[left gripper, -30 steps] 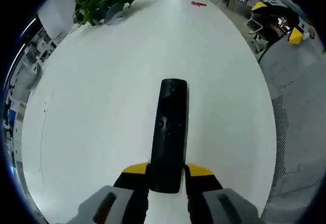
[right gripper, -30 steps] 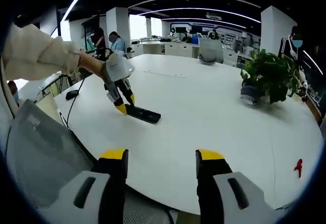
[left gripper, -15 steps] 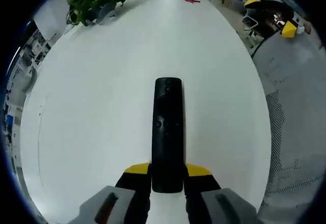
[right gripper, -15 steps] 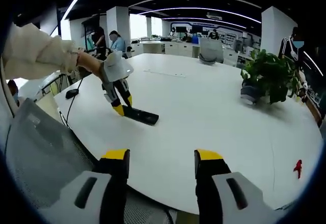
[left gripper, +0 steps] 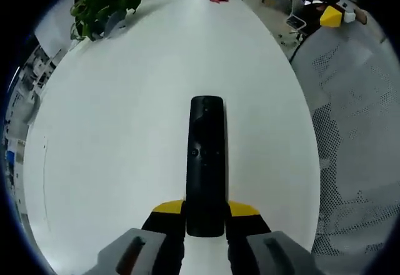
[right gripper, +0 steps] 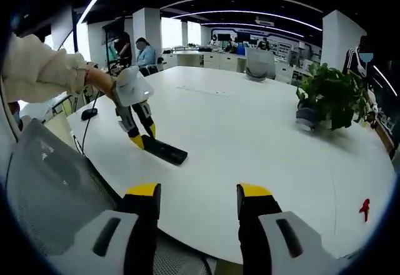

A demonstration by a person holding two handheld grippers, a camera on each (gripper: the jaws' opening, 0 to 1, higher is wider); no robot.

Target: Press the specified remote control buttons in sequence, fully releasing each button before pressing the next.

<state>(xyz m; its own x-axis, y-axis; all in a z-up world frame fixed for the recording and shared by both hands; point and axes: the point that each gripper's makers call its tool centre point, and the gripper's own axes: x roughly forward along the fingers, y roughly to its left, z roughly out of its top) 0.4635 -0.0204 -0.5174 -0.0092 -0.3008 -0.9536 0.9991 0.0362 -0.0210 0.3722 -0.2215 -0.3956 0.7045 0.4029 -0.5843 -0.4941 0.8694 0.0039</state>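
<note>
A long black remote control (left gripper: 205, 162) lies on the white table (left gripper: 125, 131), its near end clamped between the yellow-tipped jaws of my left gripper (left gripper: 205, 209). In the right gripper view the same remote control (right gripper: 164, 150) lies near the table's left edge, held by the left gripper (right gripper: 139, 139), which a person's hand in a cream sleeve (right gripper: 44, 72) carries. My right gripper (right gripper: 196, 191) hovers open over the table's near edge with nothing between its jaws, well apart from the remote.
A potted green plant (right gripper: 331, 94) stands at the table's right side; the plant (left gripper: 106, 3) is at the far left in the left gripper view. A small red object (right gripper: 364, 209) lies near the right edge. A mesh chair back (right gripper: 50, 187) sits at lower left.
The left gripper, still holding the remote, has slid it toward the table's near edge and turned it a little. The right gripper has stayed open and almost still.
</note>
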